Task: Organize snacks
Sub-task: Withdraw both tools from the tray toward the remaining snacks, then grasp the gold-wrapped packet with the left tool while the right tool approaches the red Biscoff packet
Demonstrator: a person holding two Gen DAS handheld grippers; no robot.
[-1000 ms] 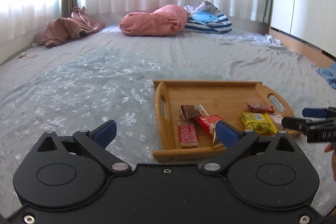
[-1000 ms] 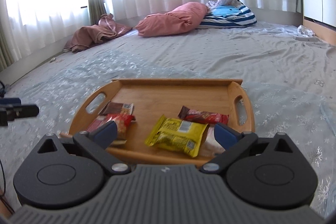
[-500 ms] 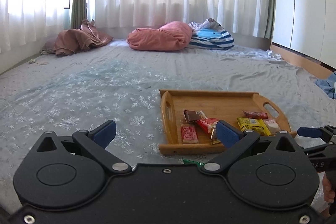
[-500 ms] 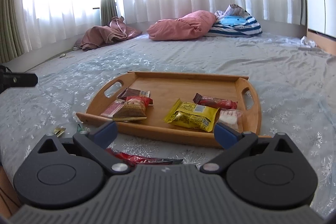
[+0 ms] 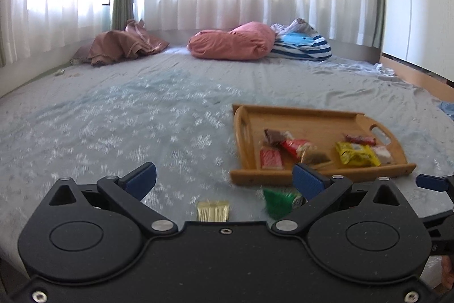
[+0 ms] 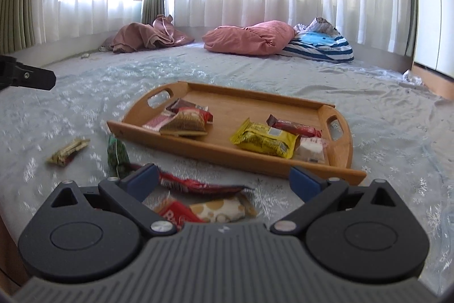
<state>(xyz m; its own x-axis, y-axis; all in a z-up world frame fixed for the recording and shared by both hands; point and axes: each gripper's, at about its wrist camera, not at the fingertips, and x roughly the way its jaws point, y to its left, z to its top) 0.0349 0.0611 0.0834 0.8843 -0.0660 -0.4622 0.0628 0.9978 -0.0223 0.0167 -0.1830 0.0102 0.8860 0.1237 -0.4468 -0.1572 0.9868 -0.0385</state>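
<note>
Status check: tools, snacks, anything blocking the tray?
Left tool open, empty. Right tool open, empty. Wooden tray holds several snacks; red wrapper, green packet and gold packet lie loose on bedsheet. Path clear.

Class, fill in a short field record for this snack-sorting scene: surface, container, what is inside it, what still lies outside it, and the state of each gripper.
surface: pale blue snowflake-print bedsheet
container: wooden handled tray
inside tray: yellow snack packet, dark red bar, white wrapped sweet, tan wedge packet
outside tray: green packet, gold packet, long red wrapper, red-and-cream packet
left gripper: open, empty
right gripper: open, empty, over the long red wrapper
</note>
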